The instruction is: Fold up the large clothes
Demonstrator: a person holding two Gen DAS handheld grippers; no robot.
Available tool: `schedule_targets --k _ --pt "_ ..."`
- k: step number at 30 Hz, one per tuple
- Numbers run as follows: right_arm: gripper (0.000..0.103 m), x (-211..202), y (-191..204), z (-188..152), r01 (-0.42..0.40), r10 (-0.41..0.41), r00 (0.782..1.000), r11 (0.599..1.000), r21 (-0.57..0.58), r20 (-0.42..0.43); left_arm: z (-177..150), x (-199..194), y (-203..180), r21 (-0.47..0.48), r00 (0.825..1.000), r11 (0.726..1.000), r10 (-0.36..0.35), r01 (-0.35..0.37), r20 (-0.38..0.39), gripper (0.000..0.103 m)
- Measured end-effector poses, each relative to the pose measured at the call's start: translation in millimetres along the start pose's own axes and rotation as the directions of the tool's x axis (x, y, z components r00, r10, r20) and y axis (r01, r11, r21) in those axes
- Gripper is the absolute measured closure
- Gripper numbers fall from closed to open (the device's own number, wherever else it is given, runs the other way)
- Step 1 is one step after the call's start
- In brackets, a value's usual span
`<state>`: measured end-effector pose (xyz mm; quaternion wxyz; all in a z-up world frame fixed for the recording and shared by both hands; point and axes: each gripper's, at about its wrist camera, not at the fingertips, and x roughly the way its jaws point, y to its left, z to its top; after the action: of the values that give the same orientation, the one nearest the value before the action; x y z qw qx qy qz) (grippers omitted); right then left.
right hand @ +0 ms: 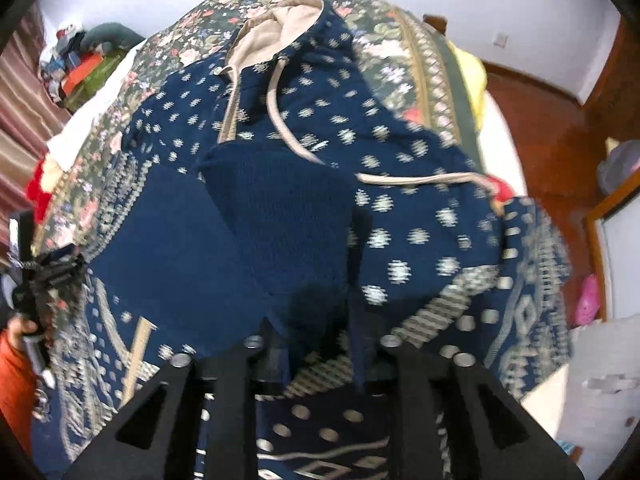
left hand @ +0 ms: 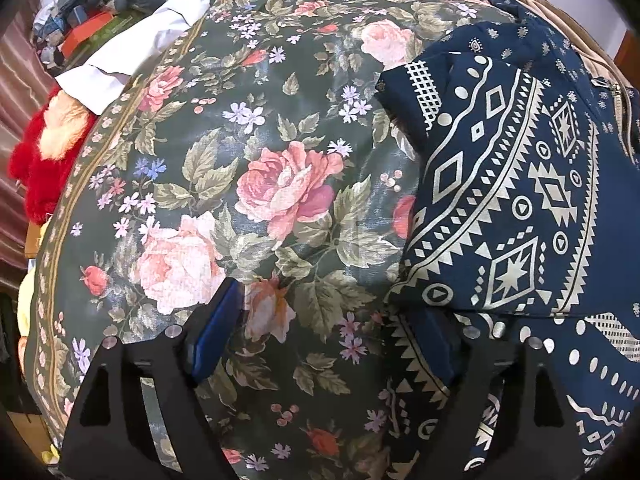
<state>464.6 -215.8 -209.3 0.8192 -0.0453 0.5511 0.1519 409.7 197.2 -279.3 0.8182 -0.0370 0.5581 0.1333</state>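
Observation:
A navy hoodie (right hand: pixel 256 236) with cream tribal print, a beige-lined hood and drawstrings lies on a floral bedspread (left hand: pixel 256 184). In the left wrist view the hoodie (left hand: pixel 516 200) fills the right side, one part folded over. My left gripper (left hand: pixel 326 336) is open wide just above the bedspread. Its right finger (left hand: pixel 438 344) is at the hoodie's left edge, and nothing is gripped. My right gripper (right hand: pixel 320 360) hovers over the hoodie's lower part. Its jaws stand a little apart, and a fold of navy cloth lies loosely between them.
A white cloth (left hand: pixel 132 52) and a red plush toy (left hand: pixel 48 160) lie at the bed's left edge. Boxes and clutter (left hand: pixel 84 20) sit beyond them, and striped curtains hang at far left. A wooden floor (right hand: pixel 556 136) runs along the bed's right. A hand in an orange sleeve (right hand: pixel 16 344) shows at left.

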Motion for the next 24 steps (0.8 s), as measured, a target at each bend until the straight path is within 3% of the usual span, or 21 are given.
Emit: schedule_targets --k 2,4,7,12,16,19,21,24 --pt "0.048 -9.8 -2.6 -3.6 0.083 -0.082 0.995 0.996 -0.016 0.056 0.3 0.1 -0.9 -0.002 1.0 1.0 0.012 -0.012 0.001 0.02" --pt "0.033 -21.2 -6.3 -5.5 0.142 -0.14 0.984 0.99 -0.009 0.11 -1.3 -3.6 -2.7 0.015 1.0 1.0 0.01 -0.01 0.0 0.021" --pt "0.032 -37.9 -19.5 -8.1 0.123 -0.124 0.982 0.992 0.016 0.141 -12.2 -18.4 -9.1 0.069 1.0 0.998 -0.01 0.011 -0.023 0.03" --pt "0.03 -52.6 -26.1 -3.2 0.082 -0.089 0.984 0.995 0.054 0.156 -23.6 -58.5 -7.9 0.147 0.999 0.988 -0.047 0.042 0.026 0.029" --pt "0.025 -45.1 -16.2 6.6 0.023 -0.035 0.989 0.996 0.083 0.146 -11.0 -85.2 -4.7 0.111 0.992 0.992 -0.078 0.068 0.096 0.029" --pt "0.025 -26.4 -2.7 9.3 -0.001 -0.007 0.994 0.997 0.074 0.113 7.3 -80.7 -8.1 0.054 0.987 0.99 -0.133 0.128 0.091 0.029" --pt "0.025 -10.6 3.9 9.0 0.033 -0.037 0.996 0.998 0.046 0.084 17.0 -66.7 -18.5 0.023 0.985 0.987 -0.163 0.162 0.06 0.029" --pt "0.025 7.6 10.3 6.7 0.155 -0.152 0.986 0.987 -0.032 0.065 20.2 -45.4 -37.8 0.009 0.984 0.984 -0.179 0.179 0.017 0.029"
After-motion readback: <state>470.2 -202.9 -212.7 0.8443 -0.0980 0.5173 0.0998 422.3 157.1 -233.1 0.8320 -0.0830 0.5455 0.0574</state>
